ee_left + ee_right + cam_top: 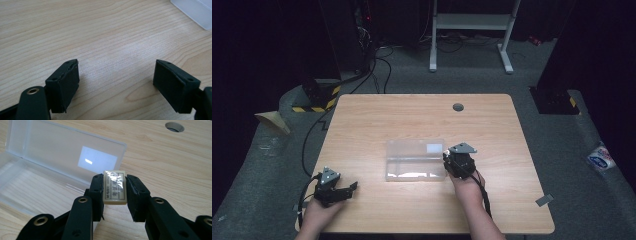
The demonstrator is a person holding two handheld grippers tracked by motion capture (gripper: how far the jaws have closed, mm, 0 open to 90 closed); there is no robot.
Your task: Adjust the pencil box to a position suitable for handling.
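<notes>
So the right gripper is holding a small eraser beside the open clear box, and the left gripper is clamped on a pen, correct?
Not quite. The left gripper holds nothing: the left gripper view shows its jaws wide apart over bare table. The rest stands: the right gripper holds a small eraser beside the open clear box.

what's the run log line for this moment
right gripper: shut on small cream wrapped eraser | clear plastic box: lid open | left gripper: open, idle

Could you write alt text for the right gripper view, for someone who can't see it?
The right gripper pinches a small cream eraser in a printed wrapper between its black jaws. Just beyond lies an open clear plastic case on a light wooden table, which has a round hole near its far edge.
</notes>
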